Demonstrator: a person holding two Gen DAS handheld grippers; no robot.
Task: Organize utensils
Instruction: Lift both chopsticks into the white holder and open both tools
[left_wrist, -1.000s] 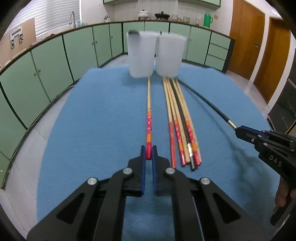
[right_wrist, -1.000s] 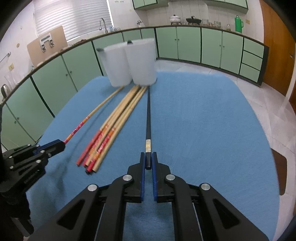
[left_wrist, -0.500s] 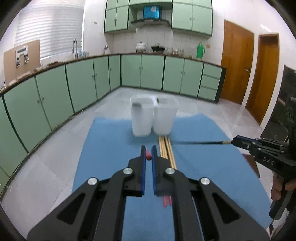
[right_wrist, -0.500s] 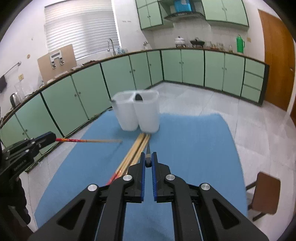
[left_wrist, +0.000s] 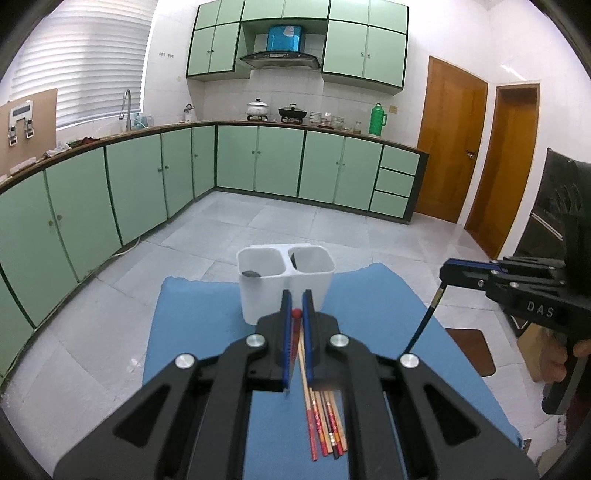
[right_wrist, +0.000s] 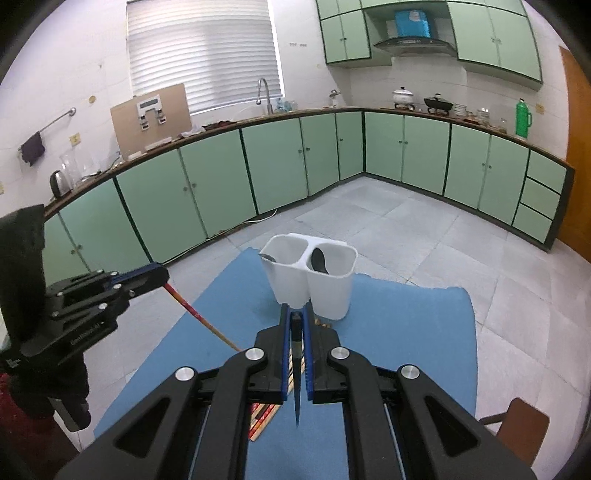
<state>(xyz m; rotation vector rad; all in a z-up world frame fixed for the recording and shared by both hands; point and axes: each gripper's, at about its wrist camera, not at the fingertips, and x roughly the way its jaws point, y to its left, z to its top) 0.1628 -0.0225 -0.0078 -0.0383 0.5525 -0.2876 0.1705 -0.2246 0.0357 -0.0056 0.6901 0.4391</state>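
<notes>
Chopsticks are in both grippers, one apiece, and each tool is nearly closed on its stick. The left gripper (left_wrist: 296, 314) pinches a bamboo chopstick with a red end (left_wrist: 296, 314) between its blue pads; in the right wrist view that same stick (right_wrist: 201, 318) slants down from the jaws toward the blue mat (right_wrist: 406, 314), clear of the other sticks. The right gripper (right_wrist: 296, 317) clamps a black chopstick (right_wrist: 296, 373) by its top end, the shaft hanging down and back between the fingers to a thin point. From the left wrist view the black stick (left_wrist: 424, 321) drops at a slant from the right tool's tip, with a gold band just below the grip. A hand (left_wrist: 557, 363) wraps the right tool's handle at the picture's edge. On the mat lies the rest of the bundle (left_wrist: 325, 421), bamboo sticks with red and orange ends side by side, one dark stick among them. At the far end of the mat stands a white two-cup holder (left_wrist: 284, 280), upright, with a dark utensil head showing in each cup. Green kitchen cabinets (left_wrist: 258, 158) line the walls behind.
</notes>
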